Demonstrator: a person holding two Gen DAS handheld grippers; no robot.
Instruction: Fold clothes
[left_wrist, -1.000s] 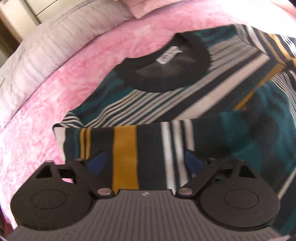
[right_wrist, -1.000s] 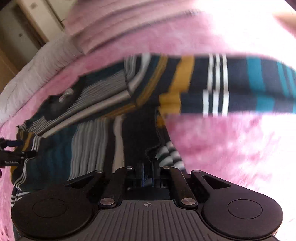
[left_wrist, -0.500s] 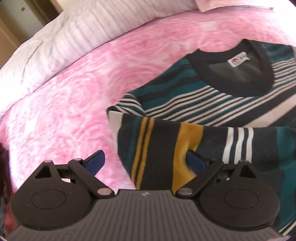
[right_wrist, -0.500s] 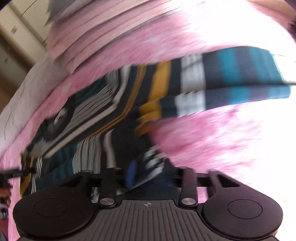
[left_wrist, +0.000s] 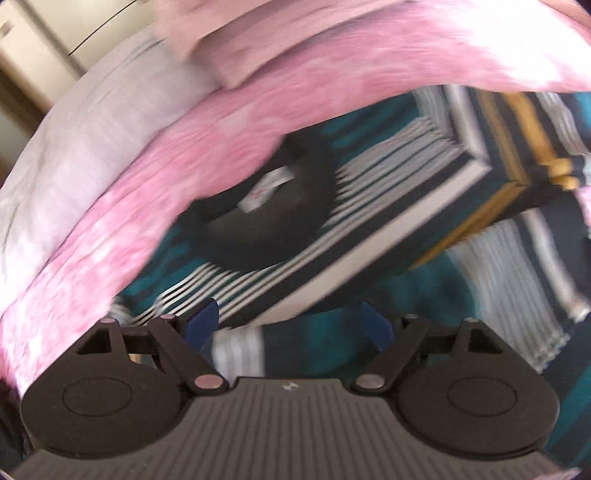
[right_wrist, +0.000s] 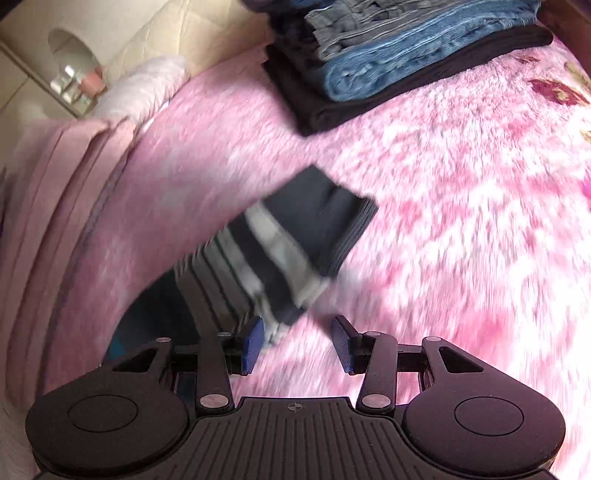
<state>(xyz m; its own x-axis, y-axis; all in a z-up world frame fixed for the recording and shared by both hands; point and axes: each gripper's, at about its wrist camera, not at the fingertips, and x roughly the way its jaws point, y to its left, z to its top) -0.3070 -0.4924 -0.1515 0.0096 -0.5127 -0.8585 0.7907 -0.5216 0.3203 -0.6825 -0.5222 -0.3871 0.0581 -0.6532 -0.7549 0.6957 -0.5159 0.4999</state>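
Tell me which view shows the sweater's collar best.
The left wrist view. The sweater's black collar and white label sit mid-frame, though blurred. The right wrist view shows only a striped sleeve end on the pink blanket, no collar.

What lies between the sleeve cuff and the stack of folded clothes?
Only bare pink blanket lies between the dark sleeve cuff and the stack of folded clothes, as the right wrist view shows.
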